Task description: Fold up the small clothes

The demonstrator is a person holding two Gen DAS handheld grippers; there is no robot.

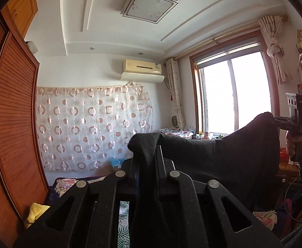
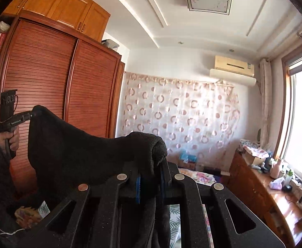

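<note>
Item: black garment (image 1: 223, 157), long axis level, strung between our left gripper (image 1: 148, 161) and right gripper (image 2: 151, 171), both clenched on its top corners.

A black garment (image 1: 223, 159) hangs before a white curtain (image 1: 93, 128) with pink rings and a reddish-brown wardrobe (image 2: 64, 86).

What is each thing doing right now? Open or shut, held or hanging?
Left gripper: shut on one corner of the black cloth.
Right gripper: shut on the other corner.
Black cloth: held up in the air, sagging between the two grippers.
Wardrobe: doors shut.
Window curtain: tied back in a knot.
Patterned curtain: hanging spread across the wall.
</note>
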